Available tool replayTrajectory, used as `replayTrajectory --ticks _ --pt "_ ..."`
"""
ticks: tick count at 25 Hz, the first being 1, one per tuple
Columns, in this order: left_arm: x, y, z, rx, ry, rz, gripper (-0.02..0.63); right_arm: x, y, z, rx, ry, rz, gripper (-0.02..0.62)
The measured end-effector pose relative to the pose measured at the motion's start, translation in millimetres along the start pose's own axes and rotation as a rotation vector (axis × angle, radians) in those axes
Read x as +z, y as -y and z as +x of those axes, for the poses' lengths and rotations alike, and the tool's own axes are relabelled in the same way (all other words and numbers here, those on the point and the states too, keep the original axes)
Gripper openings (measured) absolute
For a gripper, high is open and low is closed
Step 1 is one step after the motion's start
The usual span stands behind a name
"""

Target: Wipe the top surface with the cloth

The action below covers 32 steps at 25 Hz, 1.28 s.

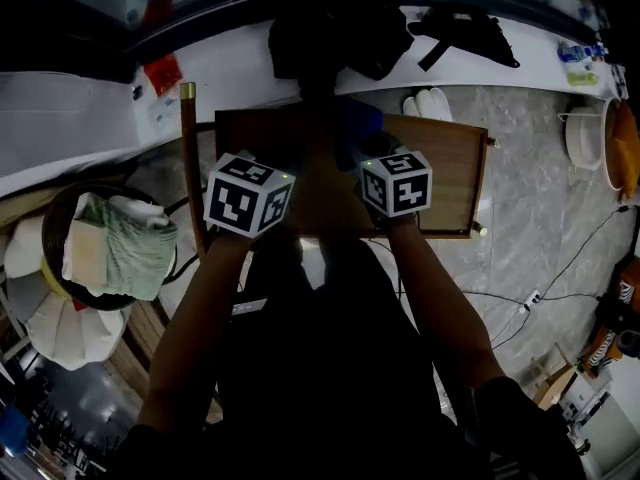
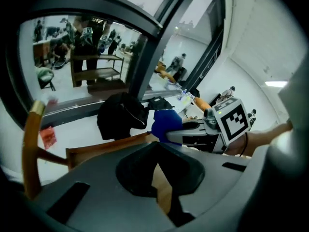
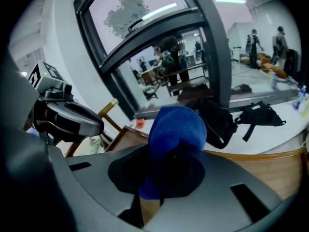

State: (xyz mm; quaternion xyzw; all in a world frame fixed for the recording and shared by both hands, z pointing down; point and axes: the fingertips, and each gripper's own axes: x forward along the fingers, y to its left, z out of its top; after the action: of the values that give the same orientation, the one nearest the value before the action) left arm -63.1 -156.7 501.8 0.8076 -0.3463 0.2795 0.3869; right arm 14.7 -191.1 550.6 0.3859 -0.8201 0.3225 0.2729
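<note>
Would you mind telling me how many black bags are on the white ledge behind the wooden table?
2: a bulky bag directly behind the table, and a flatter strapped bag to its right. Others could be hidden.

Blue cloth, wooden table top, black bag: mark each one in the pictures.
blue cloth (image 3: pixel 179 129), right gripper view, its bulging upper fold.
wooden table top (image 1: pixel 455 178), head view, bare wood near its right edge.
black bag (image 2: pixel 120 115), left gripper view, middle of its body.

Floor: grey marbled tiles (image 1: pixel 540 198), and there's a cable (image 1: pixel 500 298) trailing across.
Window: big pane (image 2: pixel 96 47) in a dark frame, mirroring the room.
Sill: white ledge (image 1: pixel 230 68) below it.
Furniture: round chair (image 1: pixel 52 218), heaped with cushions.
Light: ceiling strip (image 2: pixel 276 84) glowing.
</note>
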Motion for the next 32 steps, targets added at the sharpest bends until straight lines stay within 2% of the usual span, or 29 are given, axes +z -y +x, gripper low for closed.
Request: replayTrajectory --ticks 6,12,20,32 --pt "-27 -69 -81 0.069 0.049 -0.096 0.008 6 -110 72 0.122 -0.022 0.009 0.061" --pt "-47 -110 -113 0.098 0.041 -0.111 0.008 -7 -170 129 0.175 -0.068 0.042 0.061" --pt "-66 -124 -113 0.086 0.018 -0.116 0.008 -26 -203 171 0.178 -0.108 0.037 0.061" --pt "-67 -116 -99 0.119 -0.002 -0.1 0.008 -37 -186 171 0.136 -0.147 -0.002 0.061"
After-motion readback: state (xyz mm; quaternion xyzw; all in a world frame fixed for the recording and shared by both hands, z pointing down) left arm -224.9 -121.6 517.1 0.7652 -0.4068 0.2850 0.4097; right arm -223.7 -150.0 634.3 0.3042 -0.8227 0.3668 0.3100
